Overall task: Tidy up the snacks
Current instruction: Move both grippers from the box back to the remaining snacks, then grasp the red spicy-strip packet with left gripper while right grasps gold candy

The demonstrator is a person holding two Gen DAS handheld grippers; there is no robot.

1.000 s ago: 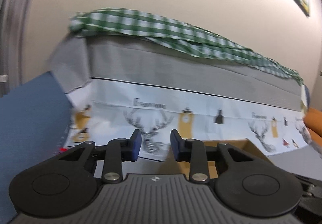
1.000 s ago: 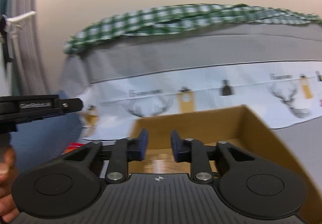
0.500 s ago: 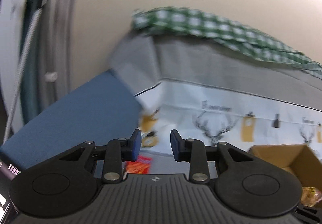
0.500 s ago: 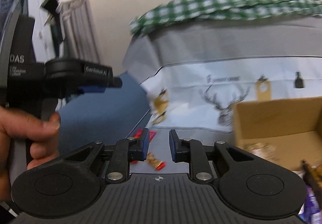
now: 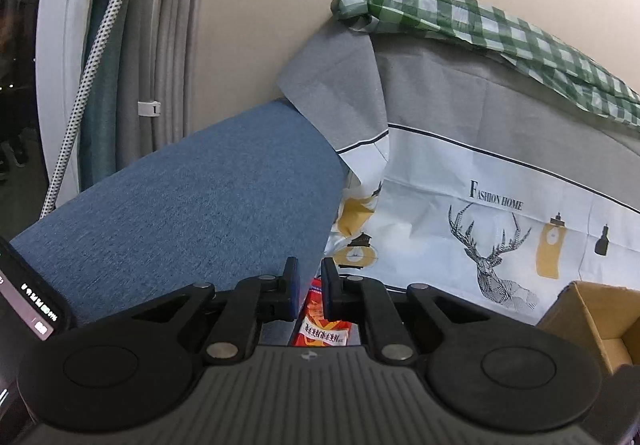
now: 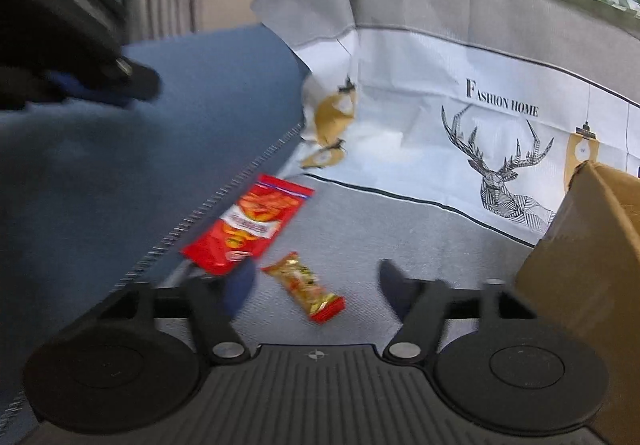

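A red snack packet (image 6: 248,229) lies flat on the grey cloth, near the blue cushion edge. A small gold-and-red snack bar (image 6: 304,287) lies just right of it, between my right gripper's fingers. My right gripper (image 6: 314,287) is open wide, low over the bar, not touching it. My left gripper (image 5: 306,287) has its jaws nearly together with a narrow gap, holding nothing; the red packet (image 5: 320,321) shows below and beyond it. The left gripper also shows blurred at the upper left of the right wrist view (image 6: 100,81). A cardboard box (image 6: 588,257) stands at the right.
A blue cushion (image 5: 192,205) rises on the left. A deer-print cloth (image 5: 500,229) covers the sofa back, with a green checked cloth (image 5: 480,25) on top. Grey curtains (image 5: 168,45) hang at the far left. A phone screen (image 5: 28,301) sits at the left edge.
Both grippers swung left and down, from the box to the snacks by the blue cushion. My right gripper opened wide. The left gripper's jaws stayed nearly together.
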